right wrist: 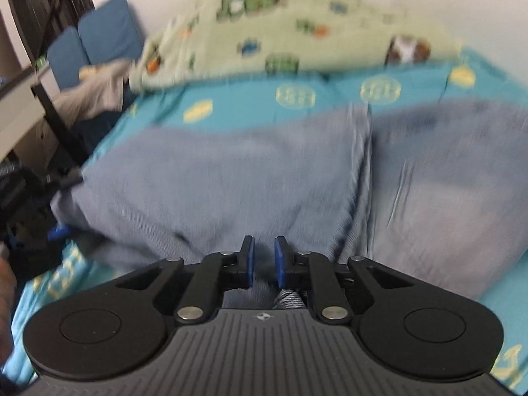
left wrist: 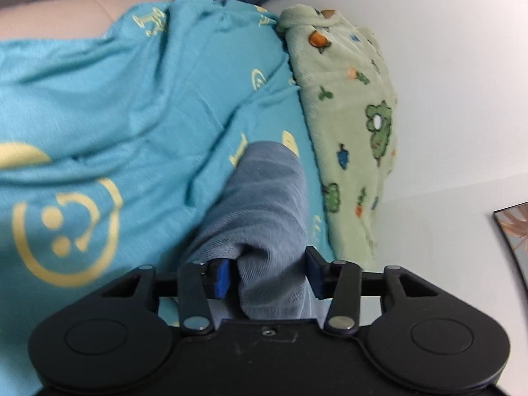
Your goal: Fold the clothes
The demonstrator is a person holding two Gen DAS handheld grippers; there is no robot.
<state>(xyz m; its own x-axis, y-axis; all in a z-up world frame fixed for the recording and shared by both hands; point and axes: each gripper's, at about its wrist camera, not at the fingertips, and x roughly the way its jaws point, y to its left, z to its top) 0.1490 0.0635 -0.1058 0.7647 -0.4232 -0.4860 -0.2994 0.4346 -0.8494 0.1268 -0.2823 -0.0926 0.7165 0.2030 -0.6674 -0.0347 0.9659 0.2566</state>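
A grey-blue garment (right wrist: 231, 171) lies spread on the teal bedsheet (right wrist: 330, 92), with a seam running down its middle. In the right wrist view my right gripper (right wrist: 262, 260) is at the garment's near edge. Its blue pads (right wrist: 248, 260) stand close together with a pinch of the cloth between them. In the left wrist view my left gripper (left wrist: 269, 275) holds a thick bunched fold of the same grey-blue garment (left wrist: 264, 198). The fold fills the gap between the blue pads (left wrist: 221, 279) and runs forward over the sheet (left wrist: 99, 99).
A pale green fleece blanket (left wrist: 349, 109) with printed animals lies bunched along the sheet's far side against a white wall (left wrist: 445, 66). Blue cushions (right wrist: 99, 33), a heap of pale cloth (right wrist: 99, 92) and dark furniture (right wrist: 49, 0) stand at the left in the right wrist view.
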